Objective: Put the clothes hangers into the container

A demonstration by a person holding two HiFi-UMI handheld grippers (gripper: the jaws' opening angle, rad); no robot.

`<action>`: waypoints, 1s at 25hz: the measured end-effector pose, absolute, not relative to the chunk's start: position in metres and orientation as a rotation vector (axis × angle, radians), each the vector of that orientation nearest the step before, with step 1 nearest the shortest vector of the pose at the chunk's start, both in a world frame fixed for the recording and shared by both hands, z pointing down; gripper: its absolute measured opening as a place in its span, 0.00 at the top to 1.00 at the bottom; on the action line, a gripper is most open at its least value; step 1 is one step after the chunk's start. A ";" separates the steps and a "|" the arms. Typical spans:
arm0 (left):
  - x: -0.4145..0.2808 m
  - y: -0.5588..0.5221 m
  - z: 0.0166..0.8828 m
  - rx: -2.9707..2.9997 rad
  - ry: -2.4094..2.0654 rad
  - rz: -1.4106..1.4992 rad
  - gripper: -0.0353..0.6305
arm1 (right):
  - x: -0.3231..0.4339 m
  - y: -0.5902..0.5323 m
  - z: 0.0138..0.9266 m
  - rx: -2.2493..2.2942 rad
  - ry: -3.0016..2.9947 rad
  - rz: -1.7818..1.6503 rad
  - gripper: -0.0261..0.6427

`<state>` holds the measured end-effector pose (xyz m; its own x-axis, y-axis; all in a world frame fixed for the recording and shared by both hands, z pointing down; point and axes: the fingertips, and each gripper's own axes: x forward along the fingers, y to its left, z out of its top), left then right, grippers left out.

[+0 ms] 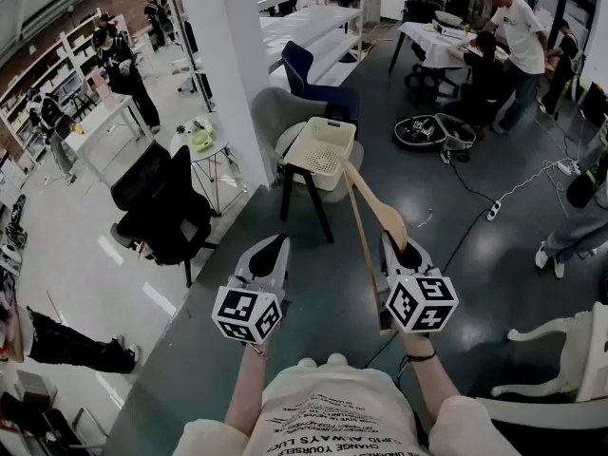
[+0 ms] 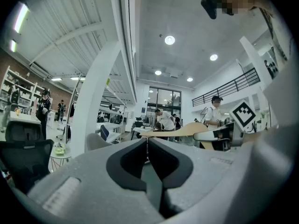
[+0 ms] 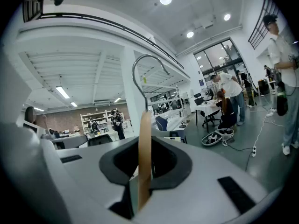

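Note:
A wooden clothes hanger (image 1: 366, 205) sticks up from my right gripper (image 1: 395, 243), which is shut on it. In the right gripper view the hanger's wooden body (image 3: 145, 162) stands edge-on between the jaws of the right gripper (image 3: 144, 141), with its metal hook (image 3: 140, 66) curving above. My left gripper (image 1: 274, 245) is held beside it, shut with nothing in it; in the left gripper view the tips of the left gripper (image 2: 147, 142) meet, and the hanger (image 2: 180, 131) shows to the right. The cream basket container (image 1: 323, 150) rests on a stool ahead of both grippers.
A white pillar (image 1: 223, 65) rises at the left of the basket. A black office chair (image 1: 163, 209) and a small round table (image 1: 204, 152) stand left. A blue chair (image 1: 313, 76) is behind. A white chair (image 1: 570, 354) is at the right, a power strip (image 1: 494, 211) on the floor. People stand around.

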<state>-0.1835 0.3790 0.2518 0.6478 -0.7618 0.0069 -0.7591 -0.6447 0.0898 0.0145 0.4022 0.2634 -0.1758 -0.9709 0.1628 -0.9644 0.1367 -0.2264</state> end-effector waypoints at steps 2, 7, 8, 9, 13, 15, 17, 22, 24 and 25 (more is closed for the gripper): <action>-0.180 0.379 0.250 2.774 -1.283 -0.047 0.91 | 0.017 0.401 0.262 -1.999 2.356 -0.438 0.88; -0.169 0.373 0.252 2.771 -1.282 -0.037 0.91 | 0.029 0.395 0.262 -2.002 2.349 -0.443 0.88; -0.166 0.371 0.253 2.770 -1.282 -0.034 0.91 | 0.032 0.394 0.263 -2.001 2.344 -0.448 0.88; -0.164 0.370 0.253 2.769 -1.283 -0.031 0.91 | 0.035 0.393 0.264 -1.999 2.338 -0.454 0.88; -0.155 0.368 0.254 2.763 -1.285 -0.026 0.91 | 0.045 0.391 0.265 -1.980 2.335 -0.468 0.88; -0.150 0.369 0.255 2.758 -1.291 -0.028 0.91 | 0.050 0.389 0.265 -1.977 2.333 -0.471 0.88; -0.147 0.370 0.256 2.755 -1.297 -0.029 0.91 | 0.054 0.386 0.265 -1.972 2.326 -0.477 0.88; -0.147 0.361 0.260 2.731 -1.316 -0.021 0.91 | 0.057 0.377 0.269 -1.954 2.322 -0.510 0.88; -0.146 0.353 0.260 2.723 -1.321 -0.023 0.91 | 0.057 0.370 0.270 -1.949 2.324 -0.523 0.88; -0.145 0.348 0.260 2.720 -1.321 -0.022 0.91 | 0.058 0.365 0.271 -1.947 2.325 -0.528 0.88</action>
<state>-0.1448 0.3485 0.2599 0.6196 -0.7840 0.0380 -0.7823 -0.6129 0.1116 0.0582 0.3654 0.2710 -0.1986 -0.9655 0.1687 -0.9436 0.1418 -0.2991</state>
